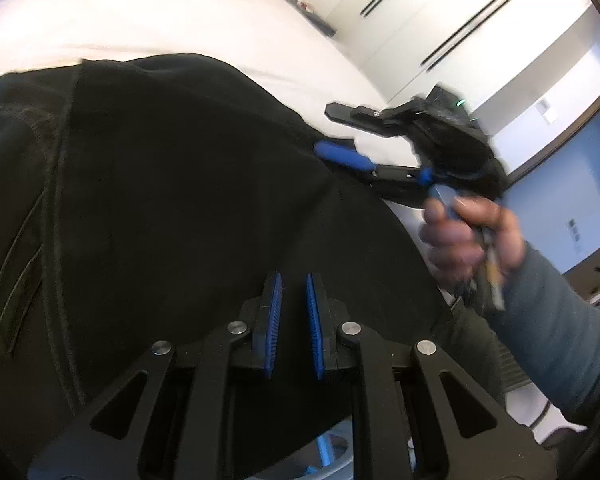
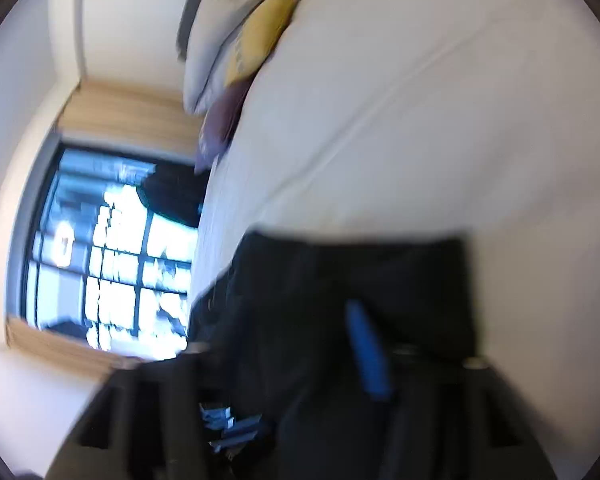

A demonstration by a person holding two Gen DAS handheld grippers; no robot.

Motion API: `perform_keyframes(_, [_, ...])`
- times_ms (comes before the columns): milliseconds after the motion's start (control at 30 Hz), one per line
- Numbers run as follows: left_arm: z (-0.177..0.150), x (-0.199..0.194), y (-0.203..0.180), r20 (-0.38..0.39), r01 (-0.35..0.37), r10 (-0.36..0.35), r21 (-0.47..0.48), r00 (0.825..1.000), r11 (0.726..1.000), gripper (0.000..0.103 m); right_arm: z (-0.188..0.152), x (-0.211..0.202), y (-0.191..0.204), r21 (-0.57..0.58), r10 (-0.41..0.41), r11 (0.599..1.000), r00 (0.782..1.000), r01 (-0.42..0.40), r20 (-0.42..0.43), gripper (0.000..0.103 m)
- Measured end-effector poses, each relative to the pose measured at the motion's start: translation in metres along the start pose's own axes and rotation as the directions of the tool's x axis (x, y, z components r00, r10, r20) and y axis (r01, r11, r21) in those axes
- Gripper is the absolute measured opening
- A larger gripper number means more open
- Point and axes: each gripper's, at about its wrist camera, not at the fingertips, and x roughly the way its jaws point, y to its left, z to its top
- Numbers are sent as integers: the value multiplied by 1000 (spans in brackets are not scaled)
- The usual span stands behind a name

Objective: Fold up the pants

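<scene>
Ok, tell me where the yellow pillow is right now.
The yellow pillow sits at the head of the white bed, top centre of the right wrist view, between a white pillow and a purple cushion.

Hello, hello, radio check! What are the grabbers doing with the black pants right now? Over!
Left gripper open above black pants. Right gripper open at the pants' edge. Pants on white bed. Nothing in the way.

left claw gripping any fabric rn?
No: in the left wrist view the left claw hovers over the black pants with an empty gap between its blue pads.
</scene>
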Motion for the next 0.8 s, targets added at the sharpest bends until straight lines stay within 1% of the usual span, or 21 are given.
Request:
perform_keyframes(67, [-1,-6,1,14,2,-2,-15,1000,1000,13,16,-27,-13,47,-16,999,994,11,112,42])
perform_keyframes(100, [0,-8,-1,16,-9,9,-16,1000,1000,13,21,-34,-14,68,-35,997,990,26,137,45])
perform_keyframes(133, [0,-9,-4,19,-18,18,-11,1000,1000,13,20,-42,-15,84,-45,996,988,33,147,52])
perform_keyframes(167, [2,-14,-12,37,-22,21,8,999,1000,13,15,-52,-8,69,-11,998,990,1,142,56])
perform_keyframes(233, [-1,-21,-24,66,22,-24,41,998,999,13,0,-61,11,11,65,998,990,-67,123,62])
perform_keyframes(267, [-2,-21,-30,71,30,-33,51,997,998,13,-20,-67,23,-20,153,988,984,-152,88,65])
perform_keyframes(300, [-4,-18,-34,68,30,-34,57,997,998,13,-36,-67,30,-30,206,978,977,-204,58,73])
perform_keyframes(333, [-6,-11,-36,48,22,-25,57,999,998,13,-53,-69,31,-39,240,970,971,-238,24,79])
perform_keyframes(367, [-11,2,-34,5,-2,1,47,1000,999,13,-72,-62,32,-50,246,968,969,-247,-18,81])
perform_keyframes(400, [-13,9,-28,-14,-10,10,32,1000,999,13,-94,-51,28,-54,219,973,973,-222,-68,84])
perform_keyframes(433, [-19,12,-20,17,27,-27,8,999,1000,13,-107,-41,21,-48,176,982,979,-181,-100,80])
perform_keyframes(467, [-21,11,-17,23,45,-45,-5,999,999,13,-120,-34,8,-49,125,990,987,-131,-99,70])
perform_keyframes(500, [-22,10,-16,22,52,-52,-15,998,999,13,-130,-40,0,-96,118,988,993,-121,-29,51])
perform_keyframes(533, [-21,5,-19,22,34,-34,-21,999,999,13,-133,-42,-2,-99,113,989,994,-113,-4,46])
perform_keyframes(600, [-22,-7,-25,45,-8,8,-16,999,1000,13,-128,-48,-11,14,121,993,993,-121,-1,48])
perform_keyframes(633, [-24,-21,-27,84,-11,12,-22,996,1000,13,-125,-52,-7,33,107,994,994,-107,-9,52])
perform_keyframes(667, [-31,-34,-30,112,-1,4,-34,994,999,13,-120,-56,8,-11,123,992,992,-123,-6,54])
perform_keyframes(700, [-36,-51,-27,142,7,0,-49,990,999,13,-119,-58,24,-56,157,986,988,-157,1,62])
perform_keyframes(733, [-40,-66,-24,187,1,13,-75,982,997,13,-117,-51,42,-89,197,977,980,-196,2,78])
perform_keyframes(767, [-41,-78,-20,215,-13,35,-102,976,995,13,-110,-41,60,-116,250,962,968,-248,-4,86])
perform_keyframes(800, [-44,-86,-17,234,-22,51,-123,971,992,13,-107,-35,65,-123,269,955,963,-269,-12,91])
